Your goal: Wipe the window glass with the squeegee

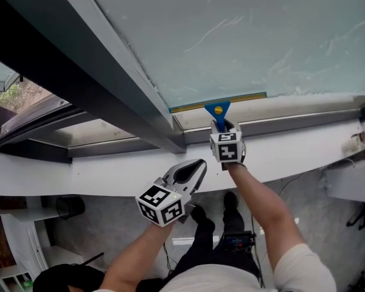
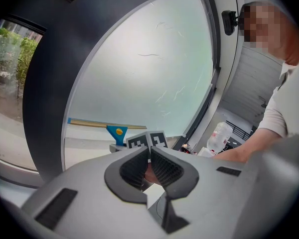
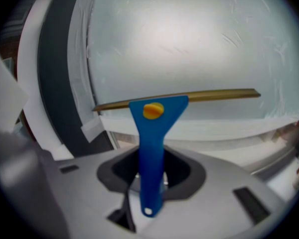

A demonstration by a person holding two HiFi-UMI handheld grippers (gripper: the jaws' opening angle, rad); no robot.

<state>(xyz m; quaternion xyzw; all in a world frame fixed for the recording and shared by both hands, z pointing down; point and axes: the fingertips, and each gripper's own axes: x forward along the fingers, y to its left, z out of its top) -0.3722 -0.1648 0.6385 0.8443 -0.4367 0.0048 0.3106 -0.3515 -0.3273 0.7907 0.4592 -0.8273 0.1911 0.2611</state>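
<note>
Pinching the squeegee (image 3: pixel 152 138) by its seemingly light, stiff handle, the right gripper (image 3: pixel 150 176) is holding the blade, at twelve o'clock, against fragile window glass (image 3: pixel 189 44); the left gripper (image 2: pixel 149 166) is resting, jaws pressed together.

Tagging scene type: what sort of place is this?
Probably indoors at a building's window: large pale frosted glass pane, thick dark grey frame, white sill beneath, blue plastic squeegee against the glass.
</note>
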